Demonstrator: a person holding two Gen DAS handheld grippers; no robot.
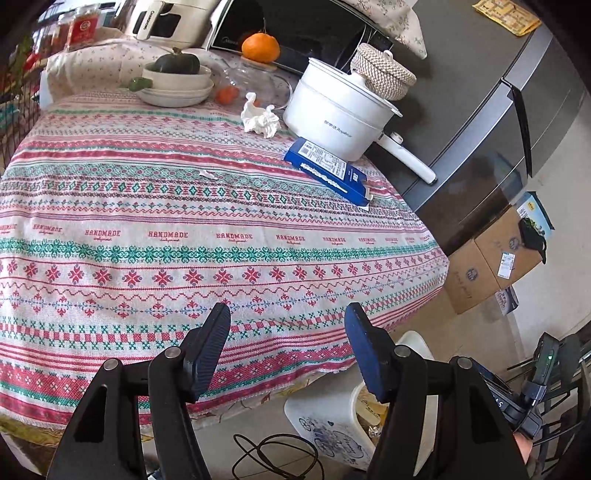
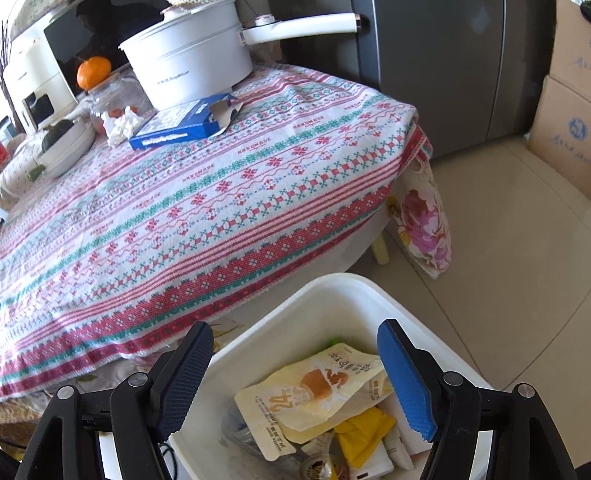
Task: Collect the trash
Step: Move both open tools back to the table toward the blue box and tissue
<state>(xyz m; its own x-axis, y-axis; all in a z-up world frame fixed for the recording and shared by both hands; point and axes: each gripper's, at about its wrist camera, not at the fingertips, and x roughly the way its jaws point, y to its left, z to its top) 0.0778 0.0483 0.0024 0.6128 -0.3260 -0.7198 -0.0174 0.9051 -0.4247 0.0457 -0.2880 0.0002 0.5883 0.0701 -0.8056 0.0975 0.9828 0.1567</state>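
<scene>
Trash remains: our empty, wide left gripper (image 1: pixel 288 325) takes the crumpled tissue (image 1: pixel 260 118), while our right gripper (image 2: pixel 295 354), equally wide and empty, clears the bin (image 2: pixel 332 284).

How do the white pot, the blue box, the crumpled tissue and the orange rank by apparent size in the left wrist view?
1. white pot
2. blue box
3. crumpled tissue and orange: these look alike, and the orange lies farther away, so I leave them unranked.

Home kitchen: fridge (image 1: pixel 480 110), microwave (image 1: pixel 295 33), clothed table (image 1: pixel 184 240).
</scene>
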